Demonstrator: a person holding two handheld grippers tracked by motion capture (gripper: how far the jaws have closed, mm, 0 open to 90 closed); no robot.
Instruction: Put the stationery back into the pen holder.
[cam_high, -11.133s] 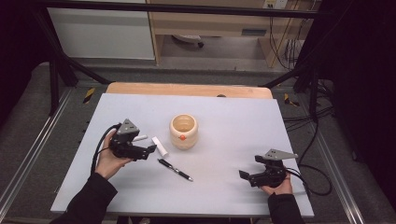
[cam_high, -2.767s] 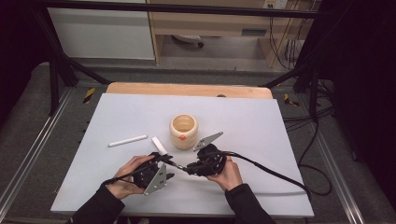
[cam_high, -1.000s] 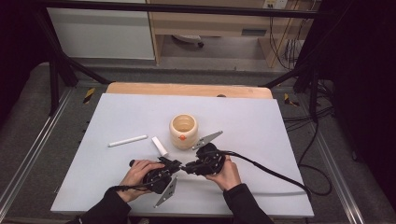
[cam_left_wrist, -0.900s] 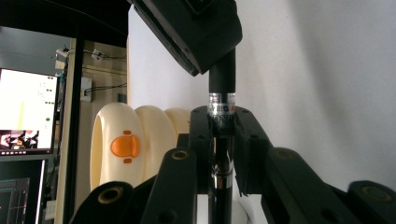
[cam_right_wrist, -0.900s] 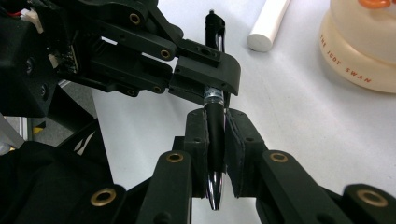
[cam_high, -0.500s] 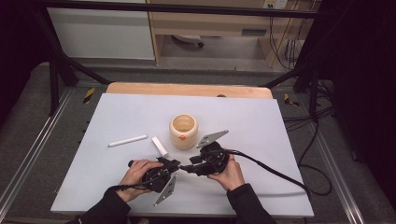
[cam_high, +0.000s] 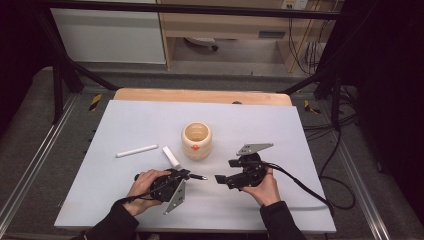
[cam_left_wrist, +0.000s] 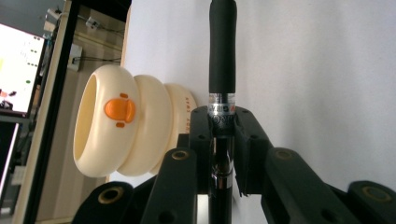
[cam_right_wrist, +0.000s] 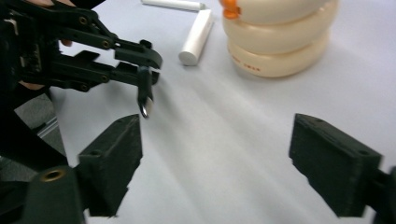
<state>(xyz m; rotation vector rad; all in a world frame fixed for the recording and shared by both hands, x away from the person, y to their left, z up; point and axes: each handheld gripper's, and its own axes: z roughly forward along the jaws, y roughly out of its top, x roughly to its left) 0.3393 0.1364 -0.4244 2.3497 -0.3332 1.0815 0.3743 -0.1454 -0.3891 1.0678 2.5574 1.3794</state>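
My left gripper (cam_high: 185, 176) lies near the table's front, shut on a black pen (cam_high: 198, 176) whose tip points right. In the left gripper view the jaws (cam_left_wrist: 222, 122) clamp the pen (cam_left_wrist: 222, 60) at its silver ring. My right gripper (cam_high: 225, 171) sits a short way right of the pen tip; its jaws have just been opening and stand wide with nothing between them (cam_right_wrist: 219, 158). In the right gripper view the left gripper (cam_right_wrist: 93, 46) holds the pen (cam_right_wrist: 144, 100) ahead. A cream ribbed cup (cam_high: 196, 141) with an orange mark stands behind both.
A short white cap (cam_high: 171, 156) and a long white stick (cam_high: 136, 150) lie left of the cup, also seen as the cap (cam_right_wrist: 196, 37) and stick (cam_right_wrist: 173, 4). The cup (cam_left_wrist: 126, 130) is close beside the pen. The right gripper's cable (cam_high: 305, 187) trails to the right.
The right gripper, earlier shut at the pen's tip, has opened and drawn back to the right. The left gripper has kept still with the pen.
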